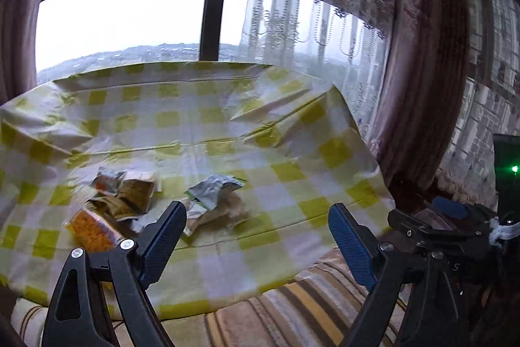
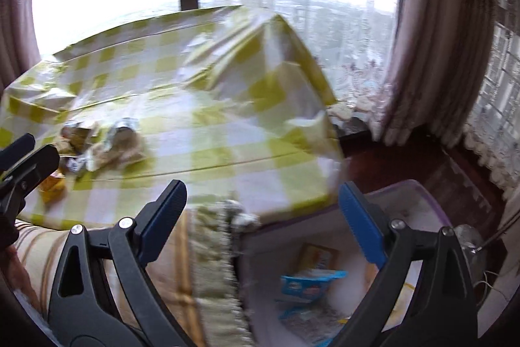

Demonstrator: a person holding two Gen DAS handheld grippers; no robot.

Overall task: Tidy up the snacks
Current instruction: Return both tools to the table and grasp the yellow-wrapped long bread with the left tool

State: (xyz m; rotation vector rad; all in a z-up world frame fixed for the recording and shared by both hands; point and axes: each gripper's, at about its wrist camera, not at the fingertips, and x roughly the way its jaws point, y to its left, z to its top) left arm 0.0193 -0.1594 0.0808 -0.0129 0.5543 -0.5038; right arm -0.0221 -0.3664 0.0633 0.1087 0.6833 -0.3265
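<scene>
Several snack packets lie on the yellow-checked tablecloth [image 1: 201, 126]: an orange packet [image 1: 92, 230], brown packets [image 1: 130, 197] and silver-green packets [image 1: 213, 194]. My left gripper [image 1: 256, 236] is open and empty, above the table's near edge, just right of the packets. My right gripper [image 2: 263, 217] is open and empty, held over a clear bin [image 2: 429, 210] beside the table. The bin holds a blue packet [image 2: 308, 282] and a yellow packet [image 2: 318, 256]. The pile also shows blurred in the right wrist view [image 2: 107, 145]. The left gripper's body [image 2: 22, 171] shows at that view's left edge.
A striped cloth [image 1: 292, 308] hangs below the table's near edge. A window with dark frame [image 1: 211, 18] and curtains [image 1: 419, 80] stands behind the table. A dark floor [image 2: 406, 158] lies right of the table. A device with a green light [image 1: 514, 168] is at far right.
</scene>
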